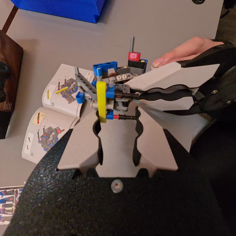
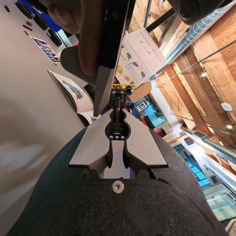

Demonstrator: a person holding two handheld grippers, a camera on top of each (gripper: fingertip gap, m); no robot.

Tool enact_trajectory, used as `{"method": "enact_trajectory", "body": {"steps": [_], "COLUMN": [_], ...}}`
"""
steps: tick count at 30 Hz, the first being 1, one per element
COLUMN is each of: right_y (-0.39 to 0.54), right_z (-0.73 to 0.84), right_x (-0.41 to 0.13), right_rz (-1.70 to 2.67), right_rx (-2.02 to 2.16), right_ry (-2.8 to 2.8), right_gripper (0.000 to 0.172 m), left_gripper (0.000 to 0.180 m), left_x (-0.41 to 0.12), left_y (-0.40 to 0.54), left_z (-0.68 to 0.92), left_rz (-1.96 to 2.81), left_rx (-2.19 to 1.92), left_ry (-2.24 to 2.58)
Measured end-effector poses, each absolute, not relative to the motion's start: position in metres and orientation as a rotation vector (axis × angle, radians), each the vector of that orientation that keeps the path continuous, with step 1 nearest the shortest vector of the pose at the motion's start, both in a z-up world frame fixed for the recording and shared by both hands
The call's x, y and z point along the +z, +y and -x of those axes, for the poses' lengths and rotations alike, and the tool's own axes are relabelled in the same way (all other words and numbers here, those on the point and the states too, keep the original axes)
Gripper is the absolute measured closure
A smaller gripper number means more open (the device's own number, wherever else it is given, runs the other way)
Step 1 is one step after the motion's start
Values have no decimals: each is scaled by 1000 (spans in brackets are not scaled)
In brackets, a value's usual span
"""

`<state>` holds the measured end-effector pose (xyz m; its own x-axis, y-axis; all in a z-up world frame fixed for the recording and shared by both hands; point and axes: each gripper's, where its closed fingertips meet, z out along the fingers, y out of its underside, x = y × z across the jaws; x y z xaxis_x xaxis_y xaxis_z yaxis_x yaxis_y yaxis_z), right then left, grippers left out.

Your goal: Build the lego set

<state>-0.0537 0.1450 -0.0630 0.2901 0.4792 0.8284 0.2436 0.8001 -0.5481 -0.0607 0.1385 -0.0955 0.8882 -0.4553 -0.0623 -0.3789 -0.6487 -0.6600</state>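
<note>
1. The grey bench (image 1: pixel 166 25) carries an open paper instruction booklet (image 1: pixel 60 97) and a blue fabric bin (image 1: pixel 61 9)
2. The grey, blue and yellow plastic brick model (image 1: pixel 108 92) hangs above the booklet
3. The left tool (image 1: pixel 116 118) spreads around the model's yellow beam (image 1: pixel 101 102) and lower black pin (image 1: pixel 126 116)
4. The right tool (image 2: pixel 118 114) pinches the model's black spring shaft (image 2: pixel 118 111)

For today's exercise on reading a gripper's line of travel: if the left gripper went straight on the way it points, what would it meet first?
Most likely the yellow beam of the brick model, just past the left gripper. Its fingertips already flank the beam's lower end and a black pin, though depth there is unclear.
</note>
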Motion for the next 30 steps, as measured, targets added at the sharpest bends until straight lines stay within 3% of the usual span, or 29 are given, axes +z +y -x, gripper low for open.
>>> {"method": "enact_trajectory", "body": {"steps": [11, 14, 17, 23, 28, 30], "right_y": [146, 148, 159, 148, 129, 129], "right_z": [56, 57, 51, 27, 12, 12], "right_x": [-68, -75, -88, -125, -152, -152], "right_rz": [702, 762, 933, 1155, 1145, 1121], "right_rx": [180, 296, 525, 924, 993, 1040], "right_ry": [-1328, -1348, -1390, -1669, -1967, -2008], "right_gripper": [167, 167, 168, 166, 167, 167], "left_gripper": [132, 130, 117, 126, 118, 129], "left_x": [-103, -108, -113, -104, -114, -125], "left_y": [136, 137, 131, 108, 102, 100], "left_z": [62, 64, 63, 64, 68, 64], "left_rz": [2404, 2407, 2425, 2307, 2039, 1998], "left_rx": [-141, -81, -12, -60, -179, -294], "left_ry": [618, 656, 711, 864, 1027, 1033]}}
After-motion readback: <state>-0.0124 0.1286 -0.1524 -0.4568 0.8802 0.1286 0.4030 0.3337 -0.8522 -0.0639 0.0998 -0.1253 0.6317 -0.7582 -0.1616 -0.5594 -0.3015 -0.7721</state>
